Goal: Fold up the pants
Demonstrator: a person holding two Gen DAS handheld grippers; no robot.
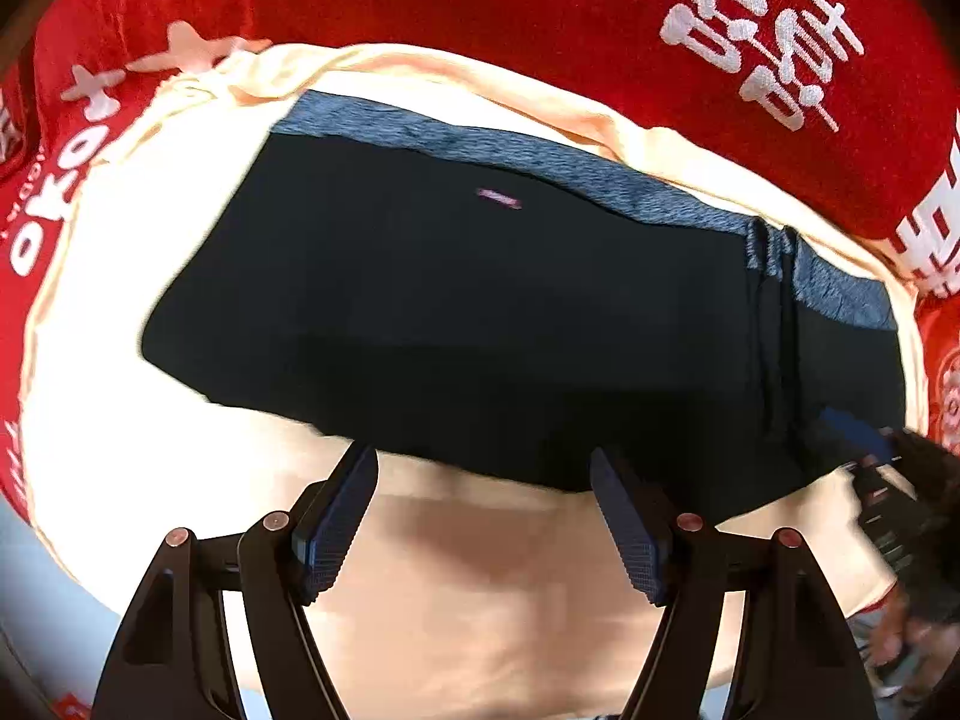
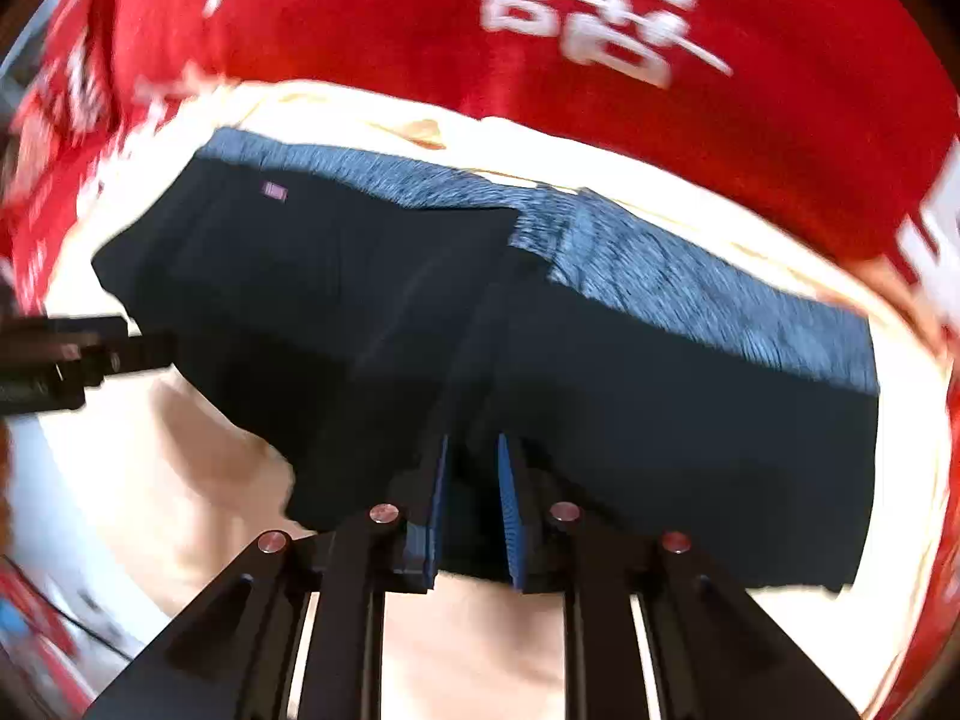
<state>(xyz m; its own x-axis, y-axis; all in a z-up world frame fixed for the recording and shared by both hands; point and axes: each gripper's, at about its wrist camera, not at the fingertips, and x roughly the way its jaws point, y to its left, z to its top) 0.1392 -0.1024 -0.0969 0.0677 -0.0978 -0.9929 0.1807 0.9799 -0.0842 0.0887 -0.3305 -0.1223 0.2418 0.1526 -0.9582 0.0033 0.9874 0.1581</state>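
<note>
Black pants (image 1: 480,312) with a blue-grey waistband (image 1: 540,156) lie flat on a cream cloth (image 1: 480,600). My left gripper (image 1: 480,462) hangs open over the near edge of the pants, its pads wide apart with nothing between them. In the right wrist view the pants (image 2: 660,450) fill the middle. My right gripper (image 2: 472,444) stands at their near edge, its blue pads close together with a bunch of black fabric pinched between them. The right gripper (image 1: 882,480) also shows at the right edge of the left wrist view.
A red cloth (image 1: 480,12) with white characters lies under the cream cloth and rings it on all far sides. A small pink label (image 1: 498,198) sits on the pants. The left gripper's body (image 2: 60,354) reaches in at the left of the right wrist view.
</note>
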